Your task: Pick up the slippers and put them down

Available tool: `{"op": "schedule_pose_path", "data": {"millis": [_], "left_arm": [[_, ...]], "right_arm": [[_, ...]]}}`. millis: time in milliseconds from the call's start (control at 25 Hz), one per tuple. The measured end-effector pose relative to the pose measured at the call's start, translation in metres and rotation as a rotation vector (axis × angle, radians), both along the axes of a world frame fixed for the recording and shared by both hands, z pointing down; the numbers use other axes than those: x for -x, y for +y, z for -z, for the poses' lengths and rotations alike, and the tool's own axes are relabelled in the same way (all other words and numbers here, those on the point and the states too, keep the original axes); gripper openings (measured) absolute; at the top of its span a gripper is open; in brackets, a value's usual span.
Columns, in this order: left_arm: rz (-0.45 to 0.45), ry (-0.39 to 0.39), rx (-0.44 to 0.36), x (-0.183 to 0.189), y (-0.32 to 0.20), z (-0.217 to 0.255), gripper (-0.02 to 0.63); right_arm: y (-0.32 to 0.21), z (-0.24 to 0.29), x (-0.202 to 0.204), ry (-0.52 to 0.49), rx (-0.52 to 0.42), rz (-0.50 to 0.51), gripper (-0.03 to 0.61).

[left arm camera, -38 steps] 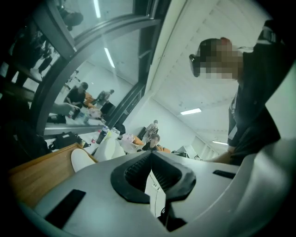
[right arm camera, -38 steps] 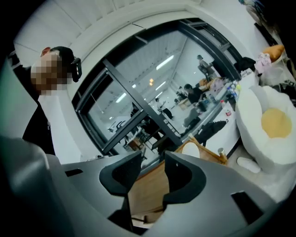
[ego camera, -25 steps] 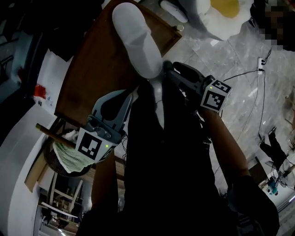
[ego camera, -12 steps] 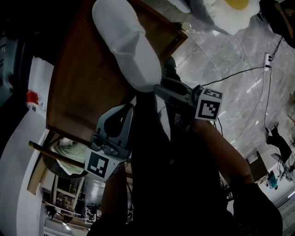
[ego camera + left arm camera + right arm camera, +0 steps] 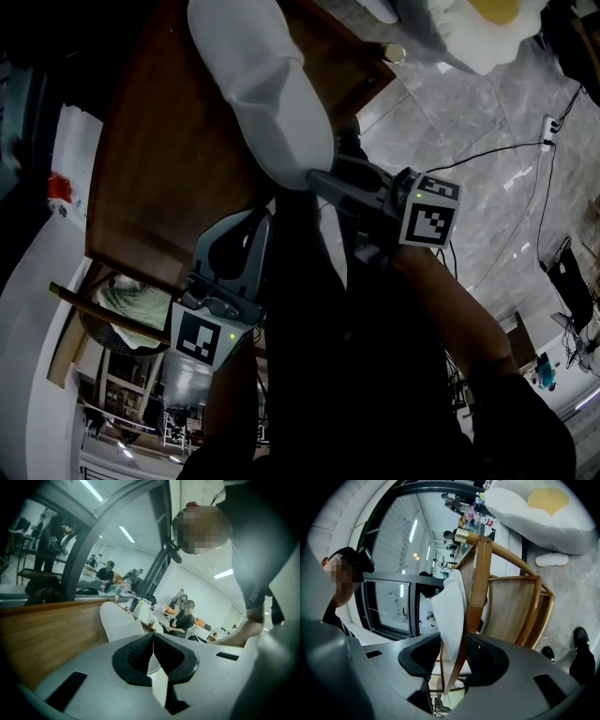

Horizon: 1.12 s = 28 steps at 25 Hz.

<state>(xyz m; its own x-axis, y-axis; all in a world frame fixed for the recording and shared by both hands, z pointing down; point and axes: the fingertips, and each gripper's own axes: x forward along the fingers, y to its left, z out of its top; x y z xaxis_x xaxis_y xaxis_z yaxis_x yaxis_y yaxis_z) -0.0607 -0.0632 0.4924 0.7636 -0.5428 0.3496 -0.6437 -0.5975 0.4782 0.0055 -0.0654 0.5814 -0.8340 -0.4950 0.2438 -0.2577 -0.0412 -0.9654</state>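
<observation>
- Slipper (image 5: 258, 84): white, lies over the wooden desk (image 5: 141, 187). Long axis runs straight away from the R tongs (image 5: 314, 178), w/ the near end at the tongs and the far end well out over the desk top. Can't tell if the sole rests on the wood or hangs just clear of it.
- R tongs: narrow, clamped on the near end of that slipper. R gripper view shows the white edge pinched btwn both pads, w/ the desk's wooden edge just beyond.
- L tongs (image 5: 260, 221): pressed together, nothing btwn them; L gripper view shows only a sliver of gap. They sit just beside the R tongs, on the L side, tips aimed at the desk's near edge, slipper ahead of them.
- Key relation: R tongs have the slipper and L tongs are near but idle, so the put-down is prob. a one-hand job for the R side. The slipper sticks out lengthways from the grip, so the far end will likely touch down first. Lowering along that axis looks safest.
- 2nd slipper (image 5: 552, 559): on the floor (image 5: 581, 597), well beyond the desk from the R tongs, just beside the egg-shaped cushion (image 5: 534, 508). Neither tongs is near it.
</observation>
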Motion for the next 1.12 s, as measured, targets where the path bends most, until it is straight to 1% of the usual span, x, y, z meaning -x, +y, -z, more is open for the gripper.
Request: {"op": "schedule_pose_path", "data": {"millis": [40, 120, 320, 440, 600, 800, 920, 1000, 1120], "left_arm": [[0.001, 0.000, -0.001, 0.000, 0.000, 0.000, 0.012], [-0.001, -0.002, -0.001, 0.000, 0.001, -0.001, 0.012], [-0.002, -0.007, 0.014, 0.002, 0.004, -0.006, 0.012], [0.001, -0.009, 0.007, 0.004, 0.003, -0.006, 0.012], [0.010, -0.004, -0.002, 0.004, 0.004, -0.005, 0.012], [0.034, -0.010, -0.011, 0.011, 0.011, 0.002, 0.012], [0.058, -0.001, -0.043, 0.017, 0.006, 0.022, 0.012], [0.072, 0.003, -0.082, 0.022, -0.002, 0.043, 0.012], [0.087, -0.002, -0.170, 0.030, -0.024, 0.083, 0.012]], "right_arm": [[0.000, -0.001, 0.000, 0.005, -0.001, 0.005, 0.180], [0.000, -0.002, -0.001, 0.013, -0.005, 0.005, 0.090], [0.000, -0.003, -0.001, 0.010, -0.007, 0.005, 0.070], [0.000, -0.001, 0.000, -0.001, -0.017, 0.005, 0.063], [0.000, 0.005, -0.001, 0.002, -0.049, 0.014, 0.063], [-0.005, 0.030, -0.002, 0.004, -0.115, 0.028, 0.063], [-0.012, 0.058, -0.003, 0.016, -0.166, 0.041, 0.063], [-0.021, 0.084, -0.001, 0.019, -0.211, 0.048, 0.063], [-0.046, 0.136, 0.000, 0.015, -0.327, 0.050, 0.063]]}}
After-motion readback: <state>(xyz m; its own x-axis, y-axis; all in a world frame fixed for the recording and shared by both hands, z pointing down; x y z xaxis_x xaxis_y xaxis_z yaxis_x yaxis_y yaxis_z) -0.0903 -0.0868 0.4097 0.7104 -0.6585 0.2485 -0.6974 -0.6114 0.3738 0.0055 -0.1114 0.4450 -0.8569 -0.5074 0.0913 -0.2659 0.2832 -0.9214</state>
